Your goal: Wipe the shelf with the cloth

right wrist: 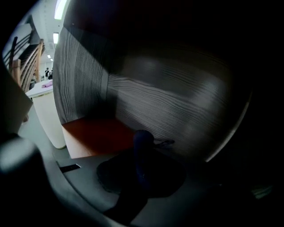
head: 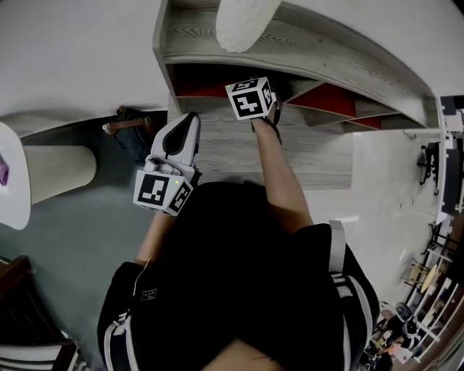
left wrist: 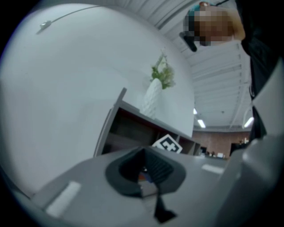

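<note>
The shelf (head: 304, 51) is a grey wood-grain unit with red-lined compartments. My right gripper (right wrist: 143, 148) reaches into a dark compartment, so only its marker cube (head: 251, 98) and the forearm show in the head view. It is shut on a dark blue cloth (right wrist: 143, 138), which sticks out ahead of the jaws just over the red shelf floor (right wrist: 95, 133) beside a wood-grain wall (right wrist: 168, 102). My left gripper (head: 190, 119) hangs outside by the shelf's left end with its jaws shut on nothing I can see. It (left wrist: 144, 175) points up at the wall.
A white vase (head: 243, 22) holding a green plant (left wrist: 162, 73) stands on the shelf top. On the floor to the left are a beige cylindrical bin (head: 58, 170), a brown bag (head: 134, 123) and a white round table (head: 14, 181). Chairs stand at the far right.
</note>
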A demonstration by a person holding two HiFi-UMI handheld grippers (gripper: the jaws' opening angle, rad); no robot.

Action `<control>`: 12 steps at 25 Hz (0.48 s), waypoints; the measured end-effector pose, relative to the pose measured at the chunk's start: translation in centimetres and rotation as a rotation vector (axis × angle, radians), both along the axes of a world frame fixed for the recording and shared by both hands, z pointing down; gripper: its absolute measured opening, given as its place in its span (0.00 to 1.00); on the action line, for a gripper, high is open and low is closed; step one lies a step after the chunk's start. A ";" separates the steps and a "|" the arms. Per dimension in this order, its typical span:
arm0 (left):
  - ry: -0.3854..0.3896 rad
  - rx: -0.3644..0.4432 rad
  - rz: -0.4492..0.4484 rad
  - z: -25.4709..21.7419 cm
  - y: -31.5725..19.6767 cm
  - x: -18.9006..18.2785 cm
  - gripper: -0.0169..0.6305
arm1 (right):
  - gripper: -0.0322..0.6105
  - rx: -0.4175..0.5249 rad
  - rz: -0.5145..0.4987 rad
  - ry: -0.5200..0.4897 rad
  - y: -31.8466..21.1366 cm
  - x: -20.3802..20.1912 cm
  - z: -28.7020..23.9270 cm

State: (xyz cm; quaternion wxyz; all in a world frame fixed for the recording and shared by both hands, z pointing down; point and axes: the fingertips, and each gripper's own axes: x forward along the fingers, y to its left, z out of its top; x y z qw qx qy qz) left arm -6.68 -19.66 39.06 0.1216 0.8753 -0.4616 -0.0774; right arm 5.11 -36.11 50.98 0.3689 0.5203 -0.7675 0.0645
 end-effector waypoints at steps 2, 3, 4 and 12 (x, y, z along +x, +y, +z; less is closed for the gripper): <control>-0.001 0.001 -0.026 -0.1 0.0 -0.7 0.03 | 0.14 0.000 -0.031 0.007 -0.4 -1.1 0.0; 0.000 0.001 -0.039 -0.1 0.0 -1.0 0.03 | 0.14 0.000 -0.046 0.012 -0.5 -1.7 0.0; 0.000 0.001 -0.050 -0.1 0.0 -1.3 0.03 | 0.14 0.001 -0.061 0.017 -0.6 -2.3 0.1; -0.004 -0.005 -0.117 0.0 0.2 -3.1 0.03 | 0.14 0.004 -0.184 0.021 -1.0 -7.1 0.0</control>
